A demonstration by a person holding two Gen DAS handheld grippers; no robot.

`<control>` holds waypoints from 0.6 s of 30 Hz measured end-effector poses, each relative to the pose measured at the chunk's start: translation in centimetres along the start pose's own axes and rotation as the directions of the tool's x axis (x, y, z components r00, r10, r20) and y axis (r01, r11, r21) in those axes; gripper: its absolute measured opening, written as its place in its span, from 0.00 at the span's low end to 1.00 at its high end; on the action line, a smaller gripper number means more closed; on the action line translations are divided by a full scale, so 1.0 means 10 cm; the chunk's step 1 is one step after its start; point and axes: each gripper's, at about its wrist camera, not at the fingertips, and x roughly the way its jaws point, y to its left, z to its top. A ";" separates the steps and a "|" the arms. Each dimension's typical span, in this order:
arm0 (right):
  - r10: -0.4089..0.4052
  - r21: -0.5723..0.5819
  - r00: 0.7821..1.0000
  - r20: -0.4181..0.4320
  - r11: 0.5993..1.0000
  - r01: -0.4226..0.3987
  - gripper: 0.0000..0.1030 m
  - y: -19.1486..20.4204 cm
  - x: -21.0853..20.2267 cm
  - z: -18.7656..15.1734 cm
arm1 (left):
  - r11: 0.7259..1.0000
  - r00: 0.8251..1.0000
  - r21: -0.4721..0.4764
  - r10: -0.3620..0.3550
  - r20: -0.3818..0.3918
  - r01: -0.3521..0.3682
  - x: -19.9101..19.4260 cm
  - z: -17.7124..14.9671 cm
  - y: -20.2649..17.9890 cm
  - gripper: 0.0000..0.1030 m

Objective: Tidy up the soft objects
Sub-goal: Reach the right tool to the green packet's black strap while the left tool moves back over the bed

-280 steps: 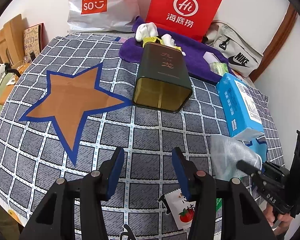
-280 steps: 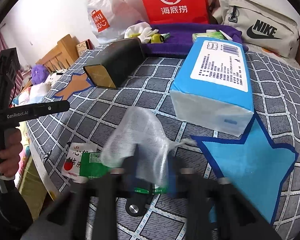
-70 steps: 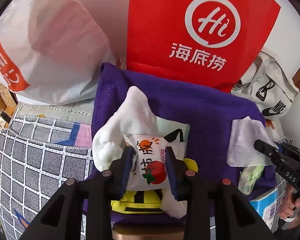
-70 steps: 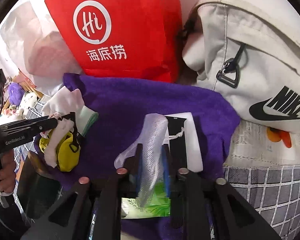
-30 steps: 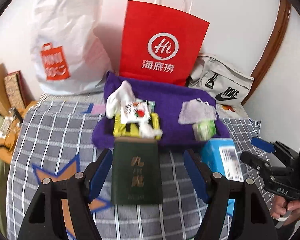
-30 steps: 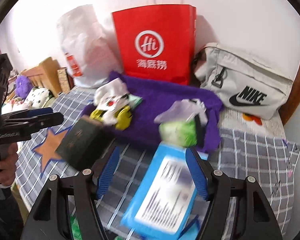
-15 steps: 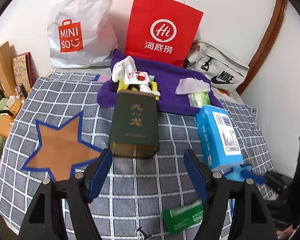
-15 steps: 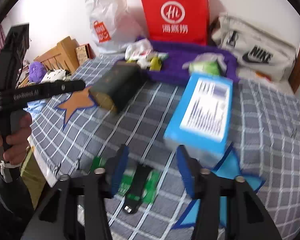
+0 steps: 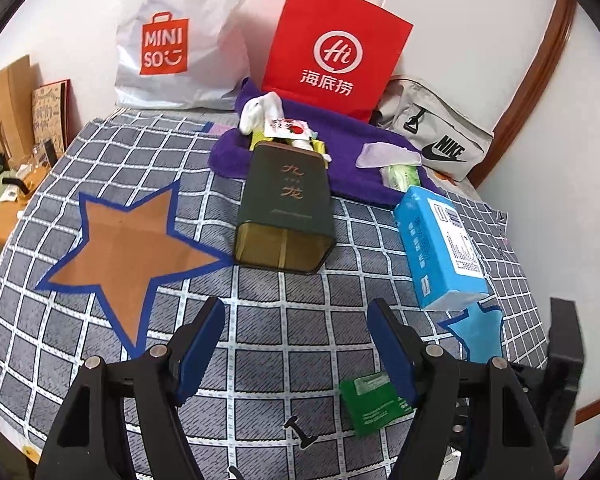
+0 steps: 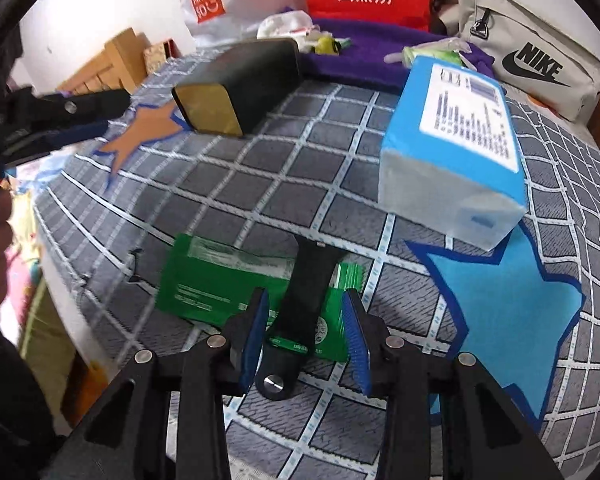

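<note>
Tilting down: my right gripper (image 10: 304,332), jaws half-spread, straddling black strap (image 10: 308,284) untouched
Strap's place: atop green packet (image 10: 204,280), near bed's front edge
Left gripper (image 9: 296,344): jaws wide, empty
Open room: bare checked bedspread (image 9: 260,320) beyond packet, before tin (image 9: 284,208)

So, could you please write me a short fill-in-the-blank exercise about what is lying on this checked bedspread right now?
1. The black watch strap lies across the flat ____ packet.
2. The dark green tin box lies on its side beside the ____ star patch.
3. The blue tissue pack partly covers a ____ star patch.
4. The right gripper straddles the strap, its pads not yet ____ it.

Missing words: green; brown; blue; touching
</note>
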 end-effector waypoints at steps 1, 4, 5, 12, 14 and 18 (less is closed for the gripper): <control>-0.011 0.000 1.000 0.002 1.000 0.011 0.38 0.00 0.02 -0.01 | 1.000 1.000 -0.005 -0.006 -0.003 0.006 0.01 -0.01 0.02 0.70; -0.040 -0.004 0.998 0.040 0.999 0.040 0.38 0.06 0.03 -0.01 | 1.000 1.000 -0.014 -0.012 -0.012 0.012 0.05 -0.03 0.03 0.70; -0.040 -0.002 0.998 0.049 0.999 0.040 0.38 0.07 0.04 -0.01 | 1.000 1.000 -0.013 -0.015 -0.016 0.015 0.06 -0.03 0.02 0.70; -0.036 -0.032 0.996 0.083 0.999 0.039 0.21 0.03 0.01 -0.02 | 1.000 1.000 -0.013 -0.023 -0.018 0.023 0.07 -0.05 0.00 0.70; -0.031 -0.021 0.997 0.070 0.999 0.033 0.21 0.00 -0.02 -0.03 | 1.000 0.999 -0.008 -0.025 -0.020 0.025 0.07 -0.07 -0.01 0.70; 0.001 0.002 1.000 0.028 1.000 -0.001 0.34 -0.04 -0.02 -0.08 | 1.000 0.999 -0.008 -0.030 -0.029 0.030 0.10 -0.10 -0.02 0.70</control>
